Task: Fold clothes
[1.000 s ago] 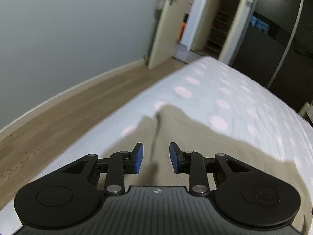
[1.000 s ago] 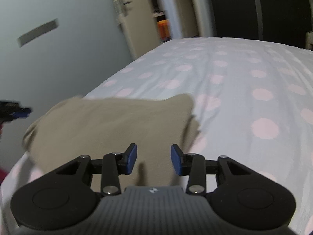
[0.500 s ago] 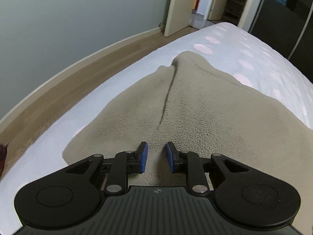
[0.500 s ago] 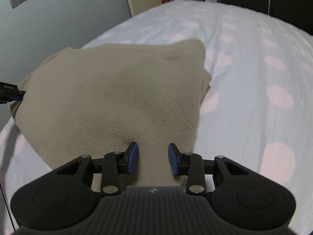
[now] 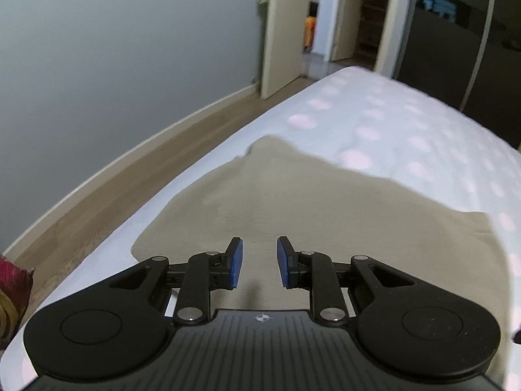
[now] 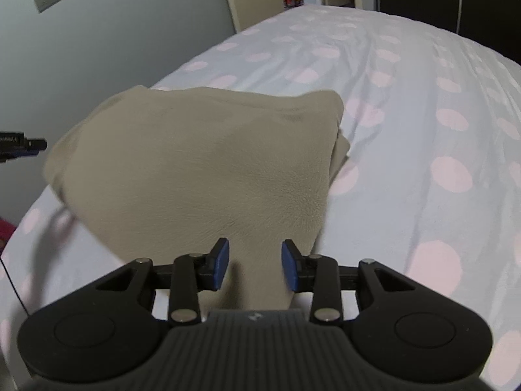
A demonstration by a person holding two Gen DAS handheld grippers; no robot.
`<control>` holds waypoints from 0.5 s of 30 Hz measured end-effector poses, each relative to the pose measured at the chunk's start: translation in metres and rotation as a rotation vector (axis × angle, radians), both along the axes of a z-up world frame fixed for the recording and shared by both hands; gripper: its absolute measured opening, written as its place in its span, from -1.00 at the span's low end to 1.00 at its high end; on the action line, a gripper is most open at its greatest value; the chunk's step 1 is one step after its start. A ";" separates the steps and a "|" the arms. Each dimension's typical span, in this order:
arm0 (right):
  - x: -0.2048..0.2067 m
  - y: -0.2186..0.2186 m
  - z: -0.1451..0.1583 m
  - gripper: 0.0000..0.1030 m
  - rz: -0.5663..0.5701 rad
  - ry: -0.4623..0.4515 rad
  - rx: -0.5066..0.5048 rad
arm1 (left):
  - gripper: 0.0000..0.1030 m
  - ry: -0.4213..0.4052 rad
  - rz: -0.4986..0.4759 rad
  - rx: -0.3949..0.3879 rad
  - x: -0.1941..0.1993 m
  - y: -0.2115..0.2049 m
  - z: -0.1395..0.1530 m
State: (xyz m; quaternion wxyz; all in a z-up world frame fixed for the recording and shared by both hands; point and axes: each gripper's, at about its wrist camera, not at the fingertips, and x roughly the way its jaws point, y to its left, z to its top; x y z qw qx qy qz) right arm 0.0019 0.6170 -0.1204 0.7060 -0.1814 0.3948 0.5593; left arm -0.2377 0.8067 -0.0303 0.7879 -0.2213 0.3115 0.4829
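A beige fleece garment (image 5: 309, 202) lies spread on the bed (image 5: 407, 123), near its left edge. My left gripper (image 5: 255, 262) is low over the garment's near part. Its blue pads stand a narrow gap apart, and the cloth runs smooth and taut up into that gap. In the right wrist view the garment (image 6: 211, 150) narrows into a bunch between the pads of my right gripper (image 6: 255, 268). Those jaws are opening slightly, and the cloth still fills the gap. Its left side is raised and casts a shadow on the sheet. The left gripper (image 6: 22, 146) shows at that raised corner.
The white bed sheet (image 6: 423, 97) has pink dots and stretches far to the right. Left of the bed run a strip of wooden floor (image 5: 114, 202) and a grey wall. An open door (image 5: 280, 32) and a dark wardrobe (image 5: 456, 49) stand beyond. A dark red object (image 5: 13, 286) sits at the left edge.
The left jaws narrowed, came in close over a ridge in the cloth, then drew back and up, and the ridge is smoothed out. The right gripper closed in until cloth filled its jaws.
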 end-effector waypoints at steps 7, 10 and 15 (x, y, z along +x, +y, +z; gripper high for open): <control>-0.014 -0.066 0.072 -0.04 0.117 -0.031 0.035 | -0.35 -0.006 -0.067 0.085 0.014 -0.128 0.085; -0.020 -0.103 0.105 0.05 0.162 -0.057 0.054 | -0.04 -0.025 -0.079 0.116 0.017 -0.187 0.115; -0.039 -0.174 0.151 0.25 0.169 -0.131 0.098 | 0.13 -0.047 -0.093 0.161 0.026 -0.283 0.143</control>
